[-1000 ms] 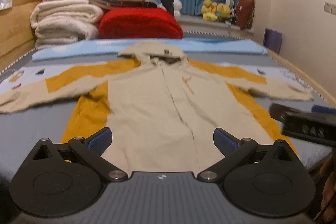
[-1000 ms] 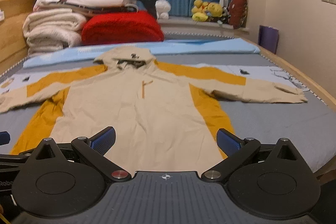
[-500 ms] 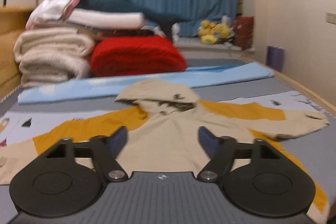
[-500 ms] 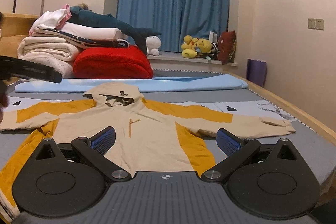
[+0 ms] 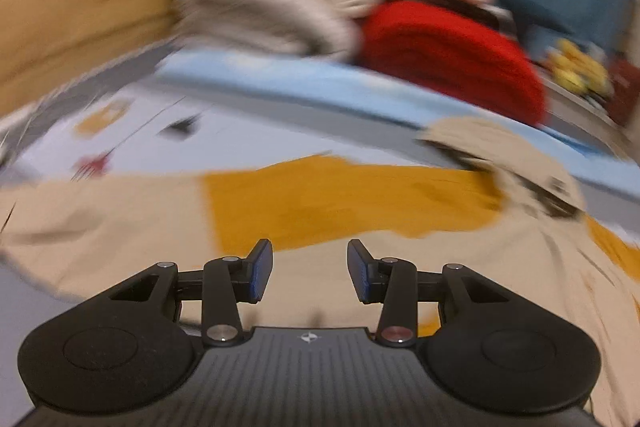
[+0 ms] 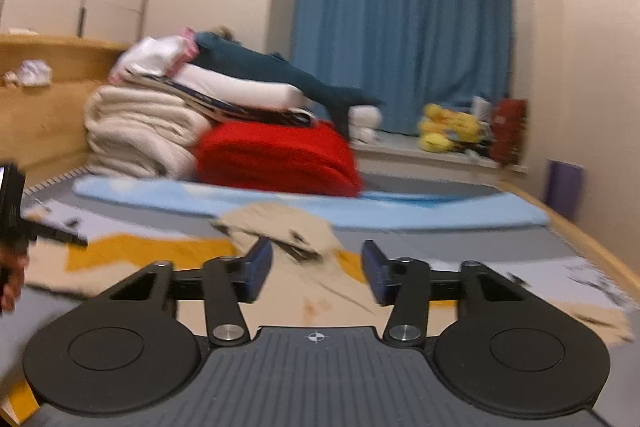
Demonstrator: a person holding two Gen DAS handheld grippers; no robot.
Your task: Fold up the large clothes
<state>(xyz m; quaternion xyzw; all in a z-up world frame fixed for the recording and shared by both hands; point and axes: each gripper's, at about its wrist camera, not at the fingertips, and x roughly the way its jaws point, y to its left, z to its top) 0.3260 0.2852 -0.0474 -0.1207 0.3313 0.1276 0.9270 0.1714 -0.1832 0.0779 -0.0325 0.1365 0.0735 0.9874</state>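
Left wrist view: hooded jacket (image 5: pixel 360 267) lies flat on bed (image 5: pixel 200 131); soft, limp, light; pinch sleeve (image 5: pixel 100 223) cuff; left gripper (image 5: pixel 310 269) and right gripper (image 6: pixel 316 269) jaws, just closing, half-open and empty.

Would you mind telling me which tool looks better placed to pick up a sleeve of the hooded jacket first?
Probably left. The left tool hangs open close over the jacket's sleeve; the right tool faces the hood, with the other sleeve off to its side.

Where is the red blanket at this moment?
In the right wrist view the red blanket lies at the far end of the bed, left of centre, beside the cream blanket stack, behind the light blue sheet.
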